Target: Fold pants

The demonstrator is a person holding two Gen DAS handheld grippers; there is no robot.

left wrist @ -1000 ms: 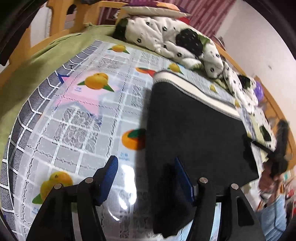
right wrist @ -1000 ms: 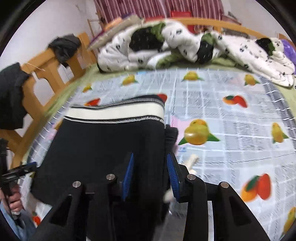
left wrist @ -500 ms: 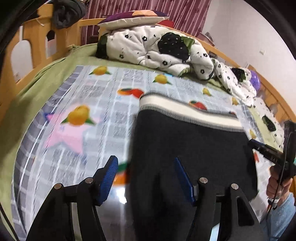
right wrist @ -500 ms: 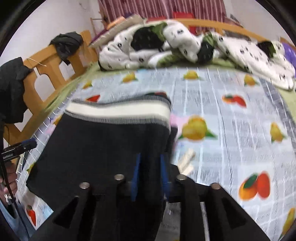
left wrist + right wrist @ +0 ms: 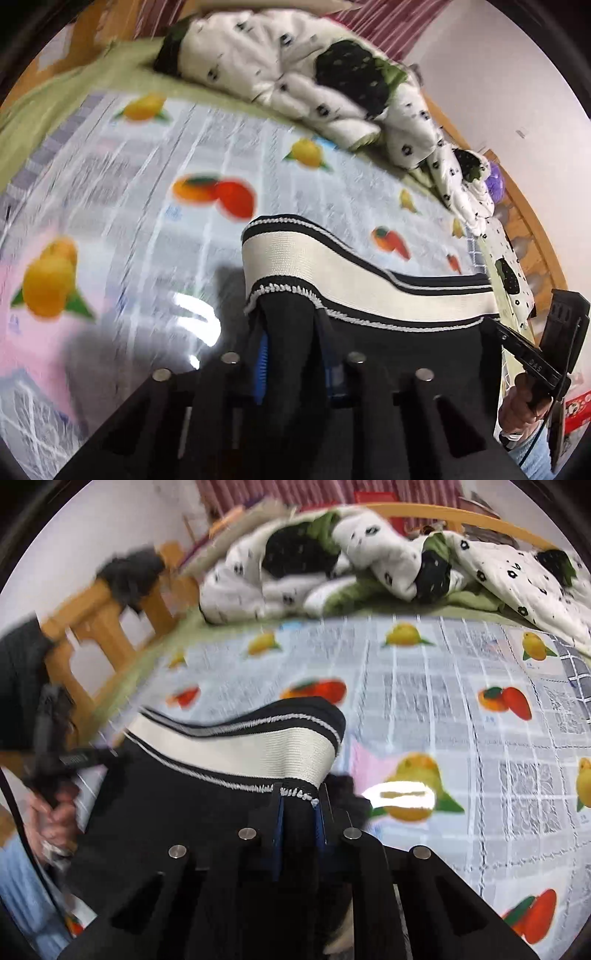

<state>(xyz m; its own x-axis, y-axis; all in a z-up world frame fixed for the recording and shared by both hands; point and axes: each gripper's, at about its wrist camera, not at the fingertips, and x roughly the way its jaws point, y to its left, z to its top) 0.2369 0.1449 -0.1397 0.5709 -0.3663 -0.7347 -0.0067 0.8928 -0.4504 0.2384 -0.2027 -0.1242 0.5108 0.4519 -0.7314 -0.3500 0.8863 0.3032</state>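
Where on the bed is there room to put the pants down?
The fruit-print mat is bare right of the pants and between the waistband and the rumpled quilt. The quilt crowds the far end.

Only "DAS" can be read, on the far gripper's black arm.

We count one pair of black pants with one cream waistband. We see two hand-held grippers: the left hand-held gripper and the right hand-held gripper. One fruit-printed cover is on one bed, with one flowered quilt and one purple ball.
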